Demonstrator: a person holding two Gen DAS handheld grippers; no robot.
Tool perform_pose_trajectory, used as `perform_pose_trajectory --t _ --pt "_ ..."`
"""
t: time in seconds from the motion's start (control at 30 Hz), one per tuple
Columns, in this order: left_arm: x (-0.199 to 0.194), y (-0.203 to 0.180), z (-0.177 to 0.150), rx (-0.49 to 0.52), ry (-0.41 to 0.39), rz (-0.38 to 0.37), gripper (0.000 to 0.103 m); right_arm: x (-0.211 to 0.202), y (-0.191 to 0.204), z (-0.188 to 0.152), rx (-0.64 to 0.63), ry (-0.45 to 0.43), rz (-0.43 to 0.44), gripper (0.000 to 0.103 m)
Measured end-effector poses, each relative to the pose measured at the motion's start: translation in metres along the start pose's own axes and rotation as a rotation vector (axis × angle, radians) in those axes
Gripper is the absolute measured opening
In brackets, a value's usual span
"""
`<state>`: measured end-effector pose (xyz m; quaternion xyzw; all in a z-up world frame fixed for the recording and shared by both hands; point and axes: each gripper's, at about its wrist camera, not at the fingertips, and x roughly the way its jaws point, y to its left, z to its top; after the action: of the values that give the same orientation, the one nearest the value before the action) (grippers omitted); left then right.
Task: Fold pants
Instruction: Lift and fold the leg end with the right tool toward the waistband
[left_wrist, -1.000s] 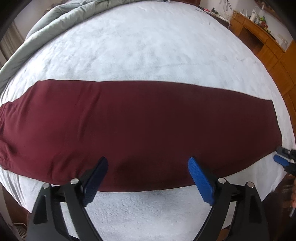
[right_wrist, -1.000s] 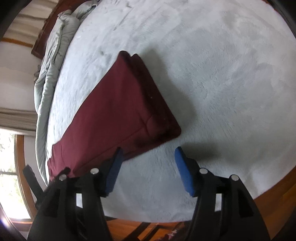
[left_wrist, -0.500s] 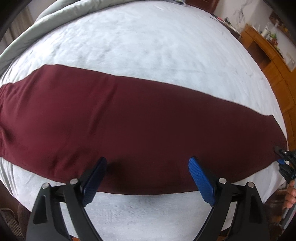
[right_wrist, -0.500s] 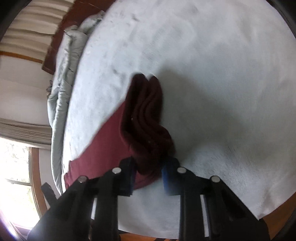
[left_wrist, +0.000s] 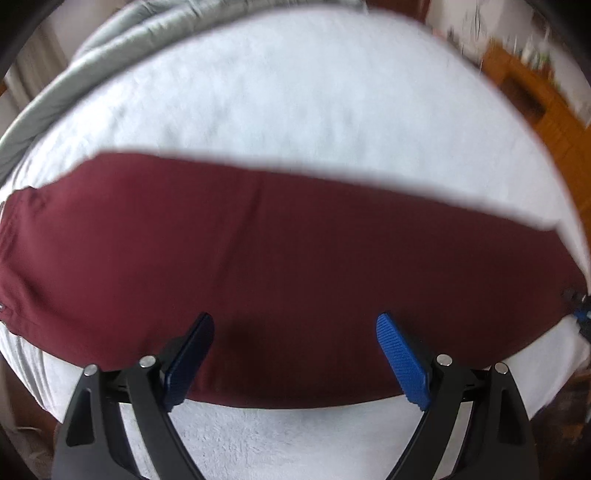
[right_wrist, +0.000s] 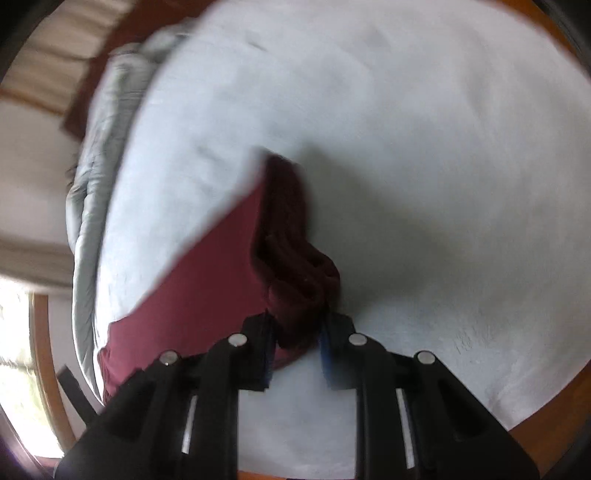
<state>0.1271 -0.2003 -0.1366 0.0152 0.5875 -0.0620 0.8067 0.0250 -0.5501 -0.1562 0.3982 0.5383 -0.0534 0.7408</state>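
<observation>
Right wrist, right gripper (right_wrist: 295, 338) still clamping pants (right_wrist: 291, 258)

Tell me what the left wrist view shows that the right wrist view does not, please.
Only the left wrist view shows the maroon pants spread along their whole length, the open left tool over them, and wooden furniture. Only the right wrist view shows the right tool shut on the bunched leg end. Both show the white blanket and grey duvet.

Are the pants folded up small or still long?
Still long. The pants lie stretched across the bed, folded only lengthwise. The right gripper pinches the bunched hem end; the left gripper hovers open.
</observation>
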Motion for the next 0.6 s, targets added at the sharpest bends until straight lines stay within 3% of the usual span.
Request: perform_pose_trajectory --t 0.13,0.23,0.33,0.37,0.4,0.6 --pt "0.0 -0.005 -0.009 0.056 -0.071 0.026 0.092 0.002 -0.015 -0.006 0.058 -0.006 0.082 0.018" --pt "-0.013 0.002 -0.007 0.011 -0.086 0.0 0.092 -0.004 -0.004 -0.007 0.022 -0.022 0.064 0.019" --pt "-0.01 0.009 -0.011 0.023 -0.076 0.024 0.092 -0.005 0.004 -0.005 0.022 -0.028 0.035 0.02" --pt "0.002 0.013 -0.013 0.022 -0.035 0.004 0.094 0.004 0.004 -0.006 0.019 -0.007 -0.014 0.02" --pt "0.006 0.017 -0.014 0.016 -0.045 -0.013 0.096 0.006 0.006 -0.005 0.016 -0.001 -0.03 0.02" --pt "-0.018 0.039 -0.004 -0.057 -0.051 -0.078 0.094 -0.015 0.036 -0.007 -0.006 -0.051 -0.048 0.02"
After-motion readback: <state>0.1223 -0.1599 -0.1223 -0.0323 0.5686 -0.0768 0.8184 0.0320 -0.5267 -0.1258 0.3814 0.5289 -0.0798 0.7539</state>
